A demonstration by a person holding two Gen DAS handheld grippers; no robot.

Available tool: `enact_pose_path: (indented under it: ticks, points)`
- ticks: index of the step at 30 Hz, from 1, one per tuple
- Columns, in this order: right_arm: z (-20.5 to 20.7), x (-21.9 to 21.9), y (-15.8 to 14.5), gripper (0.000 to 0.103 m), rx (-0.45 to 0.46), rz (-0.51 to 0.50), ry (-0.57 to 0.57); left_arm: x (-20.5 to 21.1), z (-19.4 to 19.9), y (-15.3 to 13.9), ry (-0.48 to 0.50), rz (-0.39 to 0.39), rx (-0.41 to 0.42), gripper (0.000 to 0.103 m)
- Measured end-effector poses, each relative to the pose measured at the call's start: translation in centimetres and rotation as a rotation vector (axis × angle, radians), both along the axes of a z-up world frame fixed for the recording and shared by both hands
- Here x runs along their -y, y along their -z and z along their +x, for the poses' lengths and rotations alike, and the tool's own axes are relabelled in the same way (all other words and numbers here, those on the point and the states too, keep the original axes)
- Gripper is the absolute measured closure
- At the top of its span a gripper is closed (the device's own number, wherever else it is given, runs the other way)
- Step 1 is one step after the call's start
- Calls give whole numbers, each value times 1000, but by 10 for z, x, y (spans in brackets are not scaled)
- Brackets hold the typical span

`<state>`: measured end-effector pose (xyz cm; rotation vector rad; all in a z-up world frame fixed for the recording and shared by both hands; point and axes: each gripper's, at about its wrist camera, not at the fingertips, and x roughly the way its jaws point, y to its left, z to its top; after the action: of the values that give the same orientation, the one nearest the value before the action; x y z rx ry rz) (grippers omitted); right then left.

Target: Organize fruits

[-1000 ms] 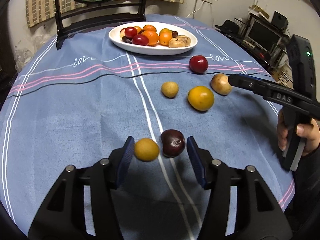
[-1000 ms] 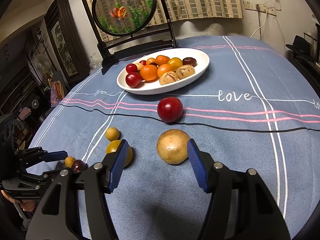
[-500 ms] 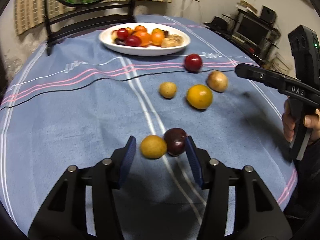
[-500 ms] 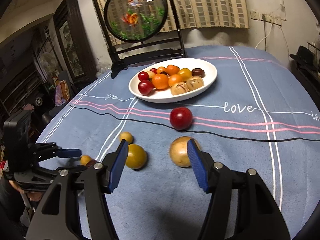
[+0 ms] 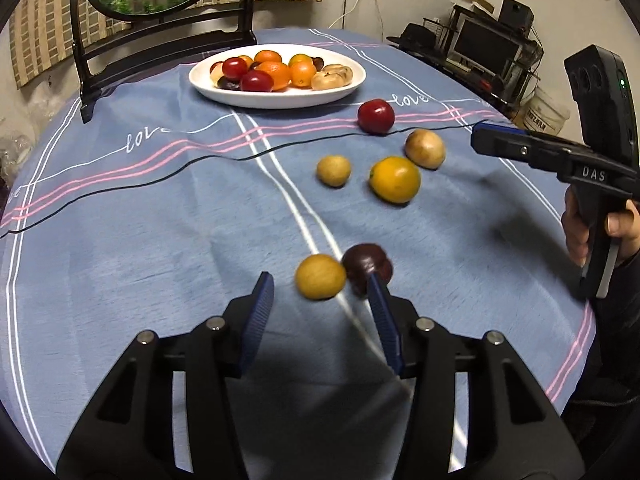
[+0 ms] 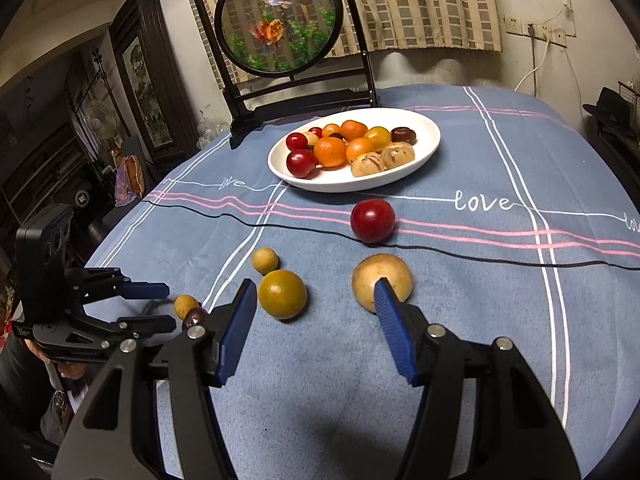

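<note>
Closing your left claw (image 5: pixel 320 300) over the small yellow fruit (image 5: pixel 320 277), nothing gripped yet: light, round, smooth, rolls easily; pinch across its middle. Right claw (image 6: pixel 314 300) open, empty.

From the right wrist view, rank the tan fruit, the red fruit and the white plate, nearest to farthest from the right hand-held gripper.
1. Tan fruit: right at the right fingertip of the right hand-held gripper.
2. Red fruit: farther back, on the pink stripes.
3. White plate: farthest, toward the table's far end.
</note>
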<state>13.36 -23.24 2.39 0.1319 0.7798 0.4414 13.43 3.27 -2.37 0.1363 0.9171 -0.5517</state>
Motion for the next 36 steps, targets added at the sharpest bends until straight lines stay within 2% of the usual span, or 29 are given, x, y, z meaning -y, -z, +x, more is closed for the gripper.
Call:
enact_pose_path:
  ticks: [5, 9, 14, 17, 20, 25, 34, 36]
  points:
    - [1, -4, 0, 41, -4, -5, -4, 10, 0, 9, 38, 61, -2, 53]
    - [0, -4, -2, 41, 4, -4, -7, 18, 3, 5, 51, 31, 20, 57]
    - [-3, -3, -4, 41, 9, -9, -15, 27, 11, 2, 99, -7, 45, 56]
    - [-7, 0, -5, 41, 12, -9, -7, 25, 18, 1, 89, -48, 13, 57]
    - [-11, 4, -5, 41, 13, -15, -4, 21, 12, -2, 93, -53, 11, 59]
    - [-9, 6, -1, 41, -1, -11, 5, 14, -7, -8, 124, -36, 40, 57]
    - [-14, -7, -4, 41, 6, -23, -35, 9, -3, 7, 105, 45, 26, 57]
    - [-14, -6, -5, 41, 8, -24, -34, 13, 3, 13, 98, 59, 19, 60]
